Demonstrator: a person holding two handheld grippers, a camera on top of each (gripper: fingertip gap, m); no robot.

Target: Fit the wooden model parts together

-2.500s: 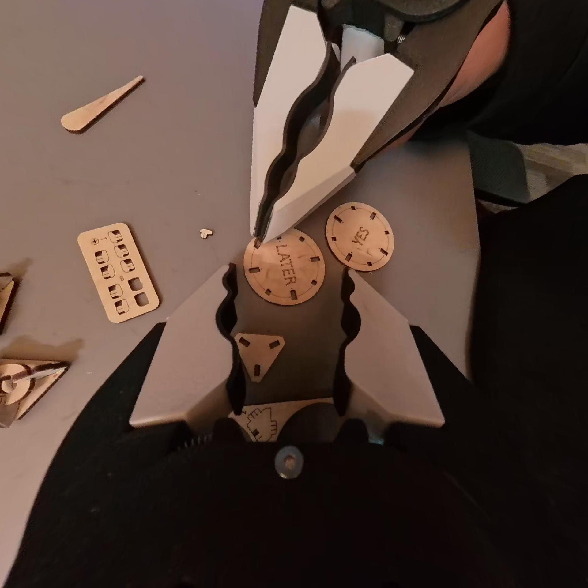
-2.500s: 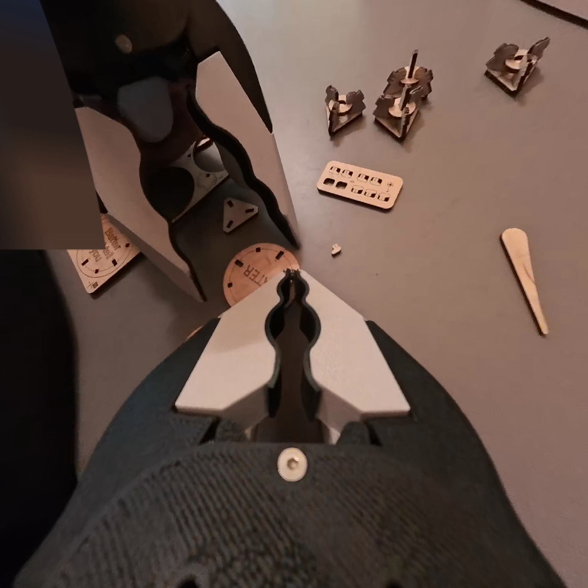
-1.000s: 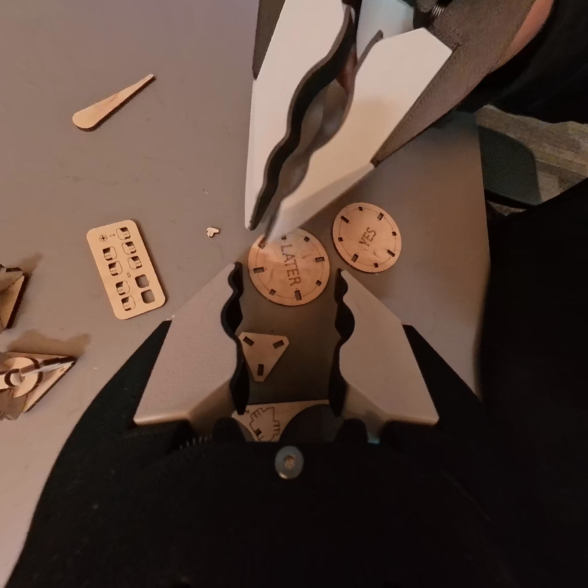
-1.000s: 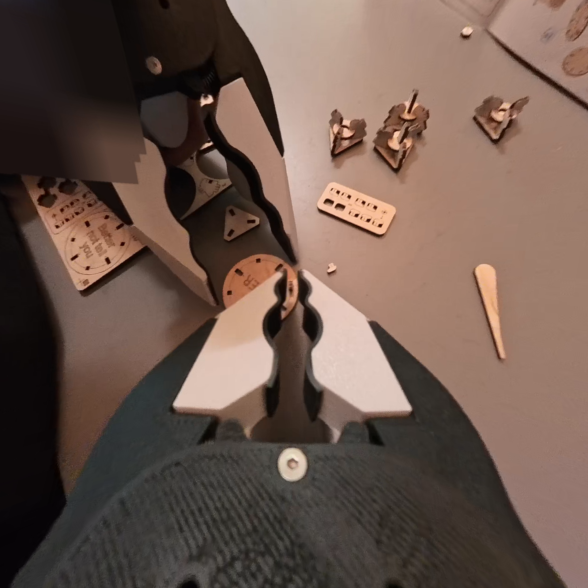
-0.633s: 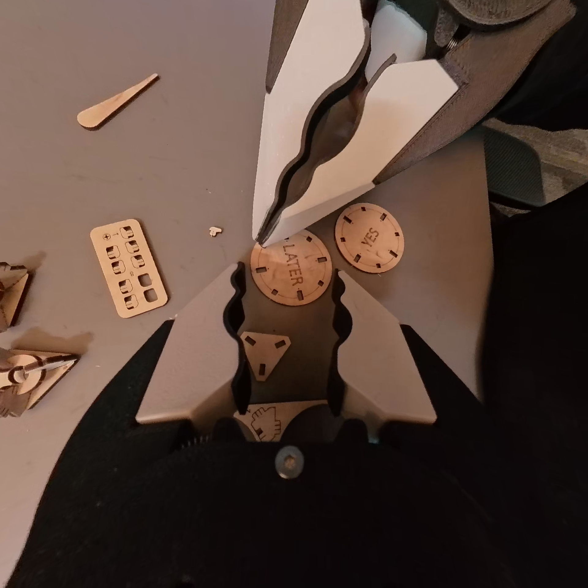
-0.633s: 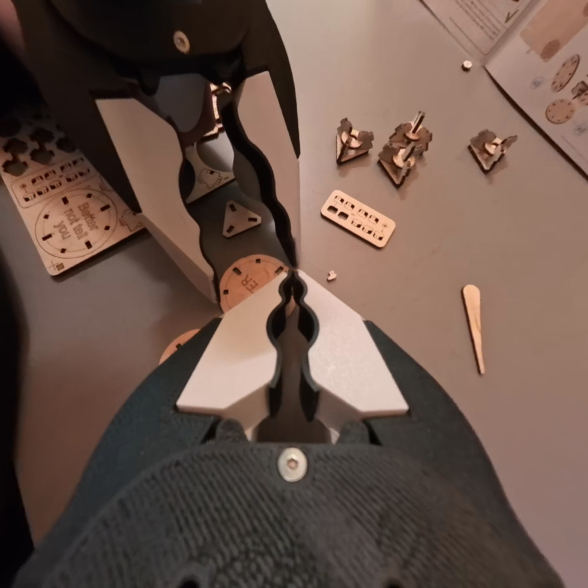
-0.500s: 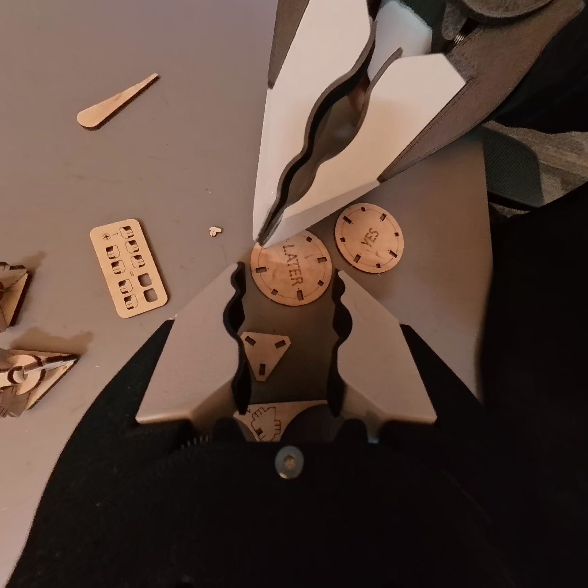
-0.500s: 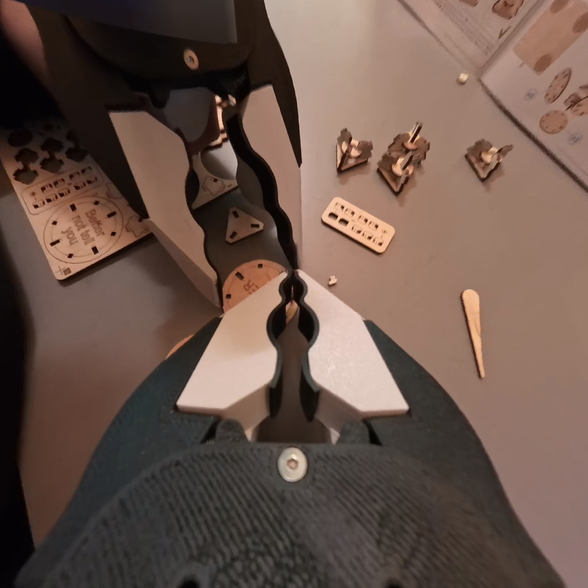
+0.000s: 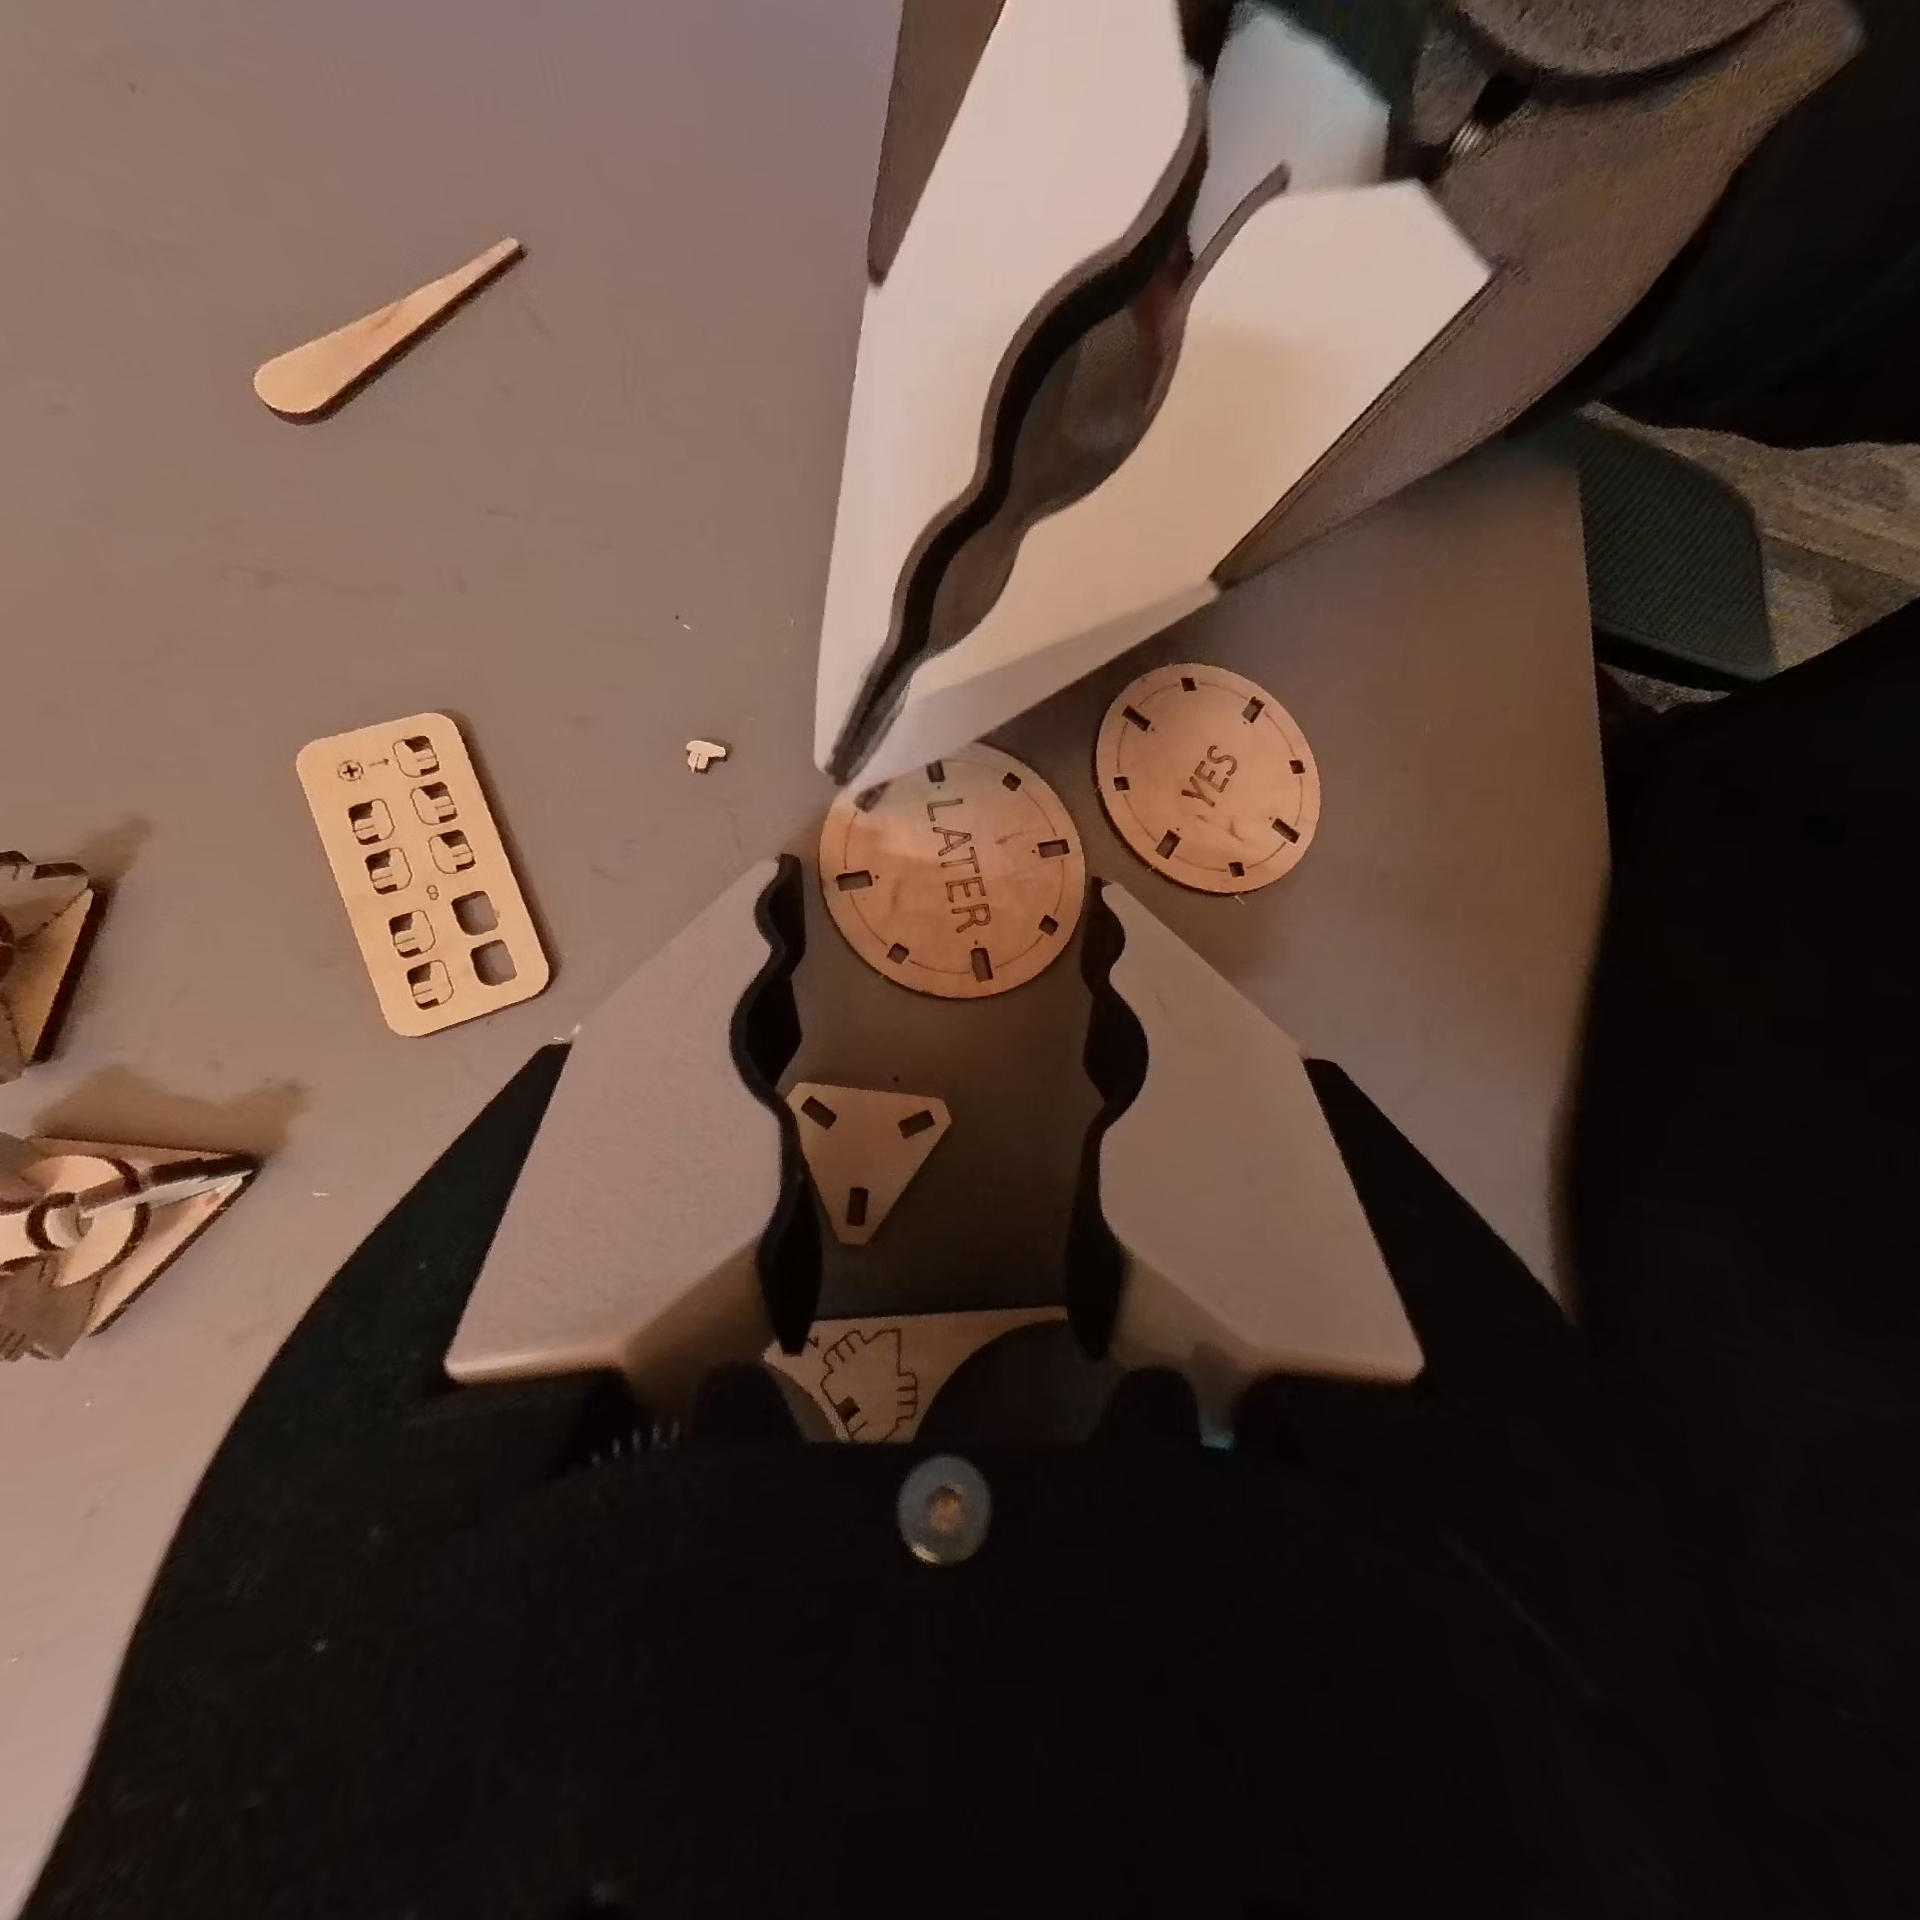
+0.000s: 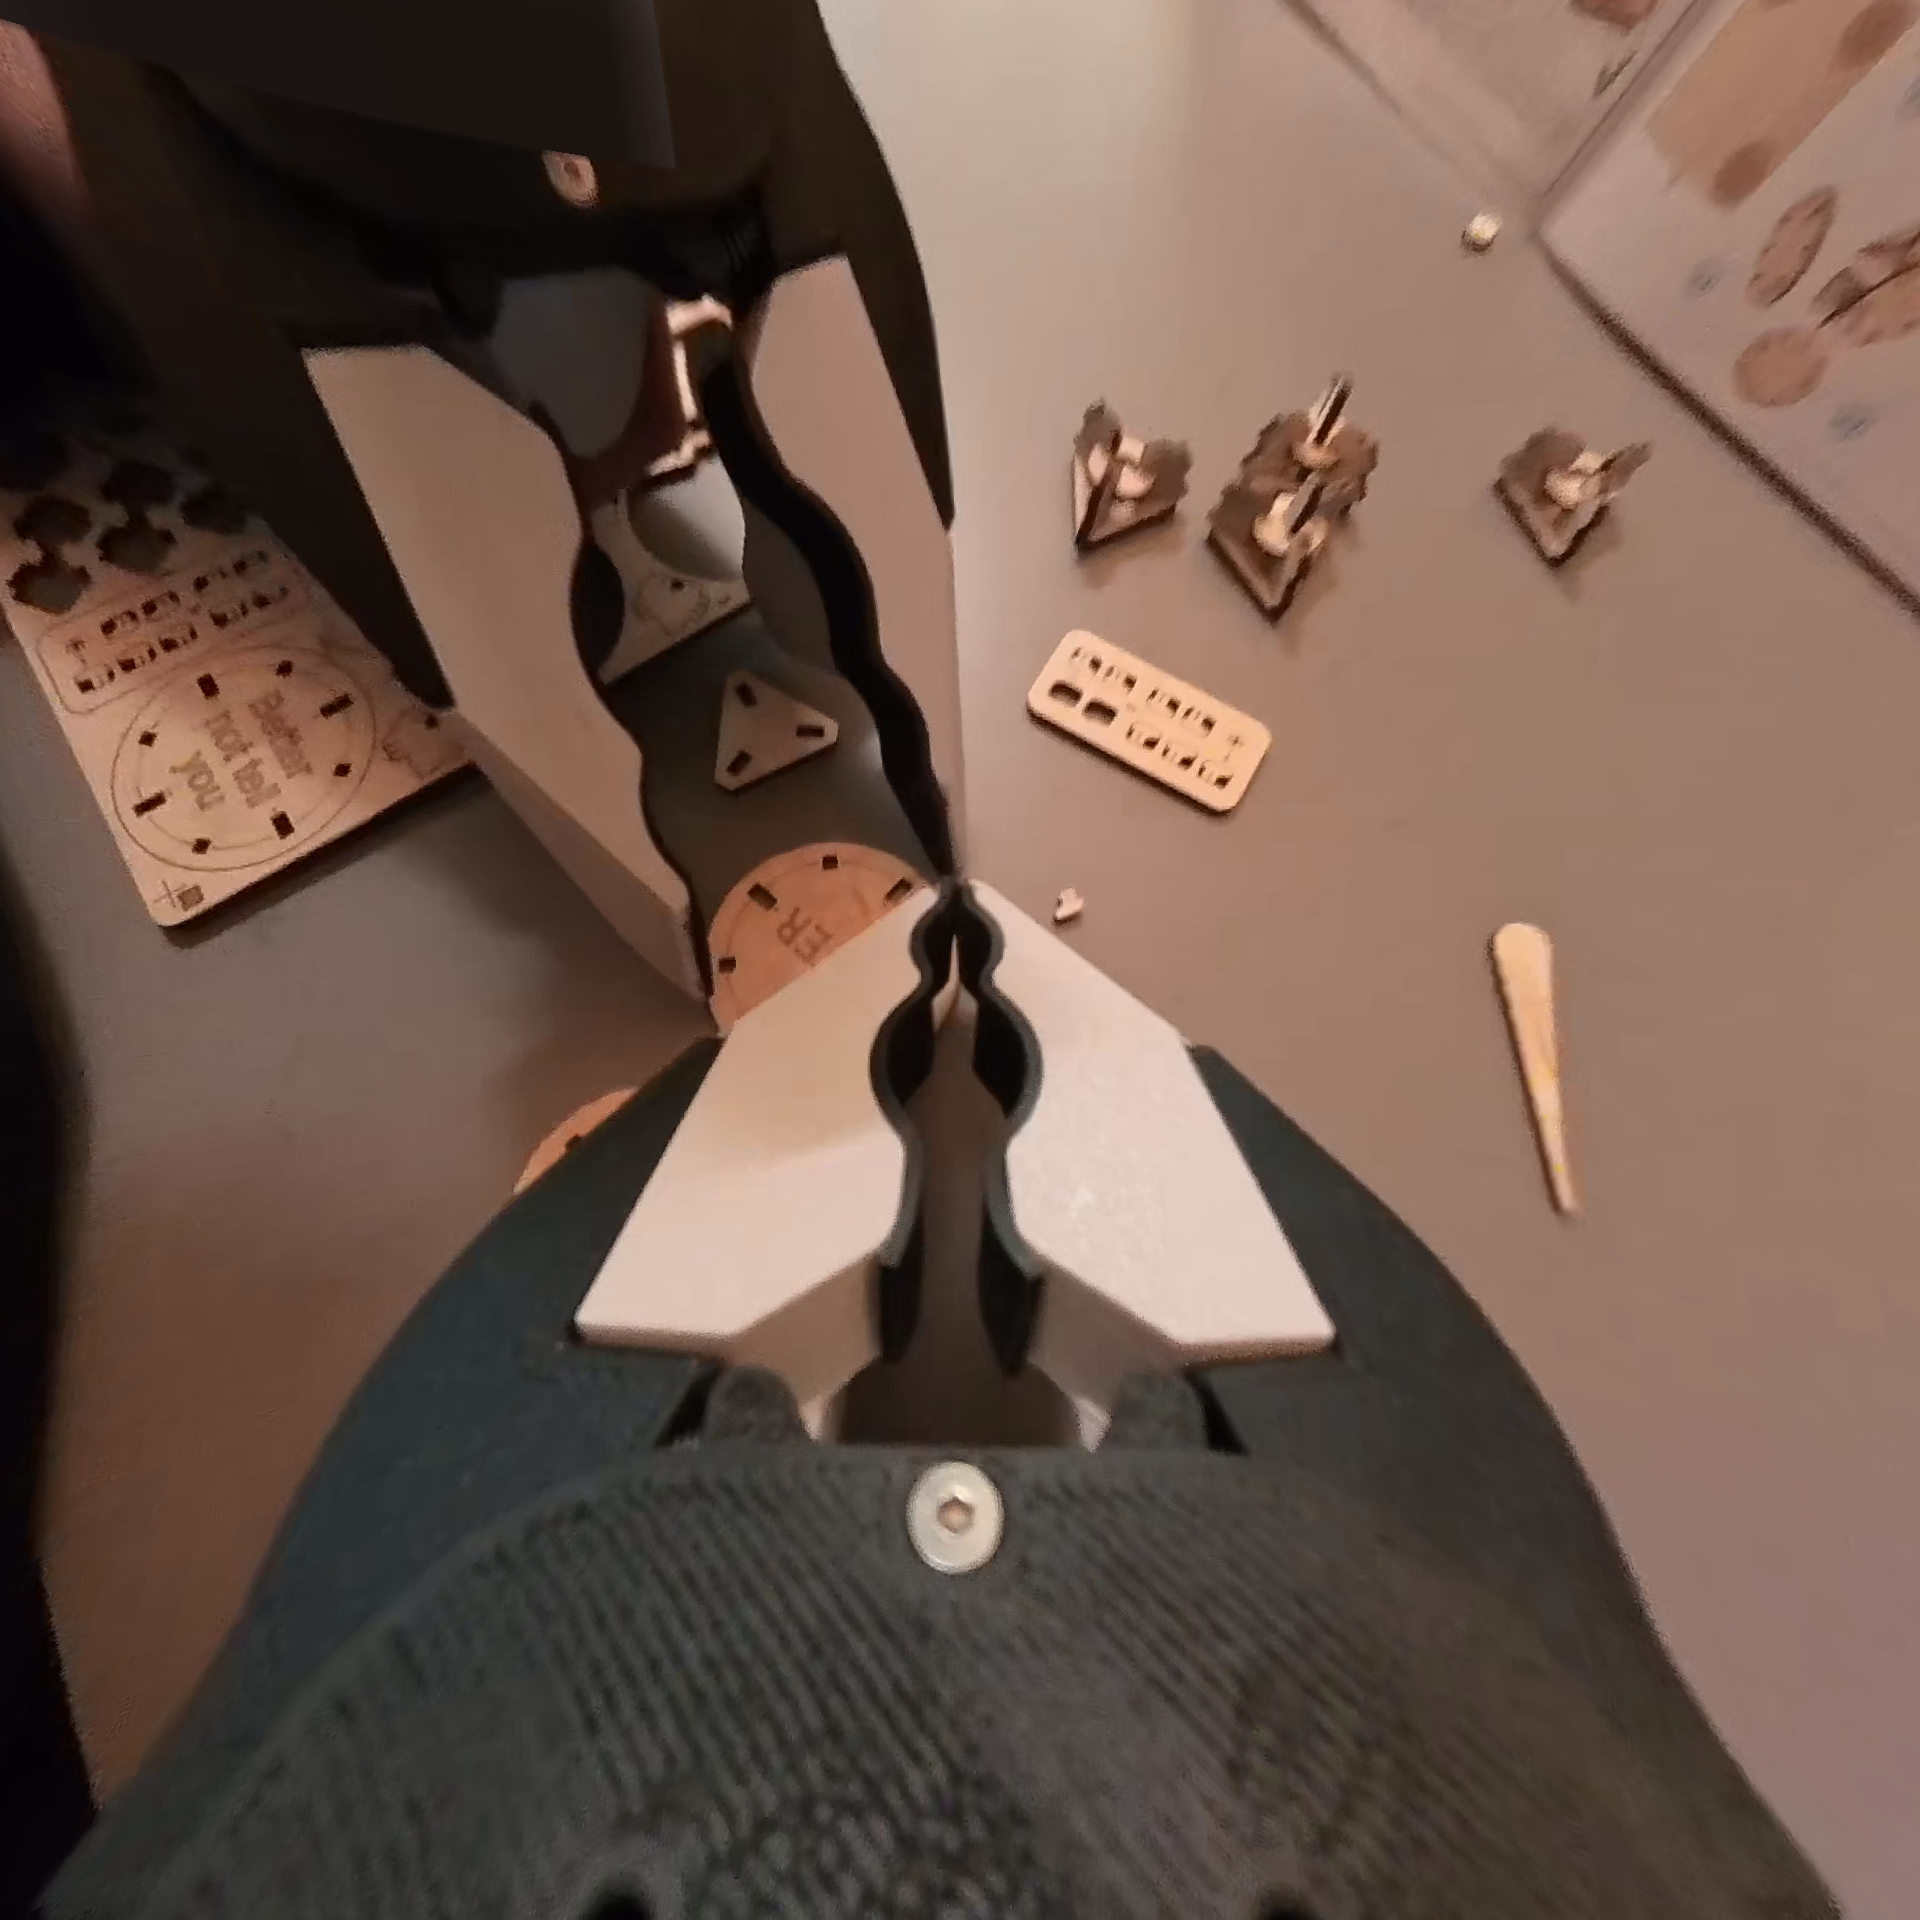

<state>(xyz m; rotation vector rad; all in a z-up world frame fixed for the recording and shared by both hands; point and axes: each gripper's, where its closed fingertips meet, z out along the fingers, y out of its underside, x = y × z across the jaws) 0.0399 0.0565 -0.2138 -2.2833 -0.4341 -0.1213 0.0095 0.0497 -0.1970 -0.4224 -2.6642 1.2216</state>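
My left gripper (image 9: pixel 940 883) is open, low over the grey table. A round wooden disc with slots (image 9: pixel 951 894) lies flat just ahead of its fingertips. A small triangular wooden piece (image 9: pixel 868 1153) lies on the table between its fingers, untouched. My right gripper (image 10: pixel 954 894) is shut, and nothing shows between its pads. Its tips rest at the far left rim of that disc (image 10: pixel 790 914), as the left wrist view shows (image 9: pixel 842 774). The open left gripper (image 10: pixel 821 925) shows across from it in the right wrist view, with the triangle (image 10: pixel 774 732) between its fingers.
A second round disc (image 9: pixel 1210 779) lies to the right. A slotted rectangular card (image 9: pixel 421 873), a teardrop stick (image 9: pixel 384 332) and a tiny chip (image 9: pixel 707 753) lie to the left. Small wooden assemblies (image 10: pixel 1294 499), a cut-out sheet (image 10: pixel 229 748) and paper pages (image 10: pixel 1787 208) lie around. Less than 4 cm separates the two grippers' tips.
My right gripper's pads parted slightly at the disc's rim a second ago and came together again. The disc still lies flat. The right wrist view has tilted upward. The left gripper hardly moved.
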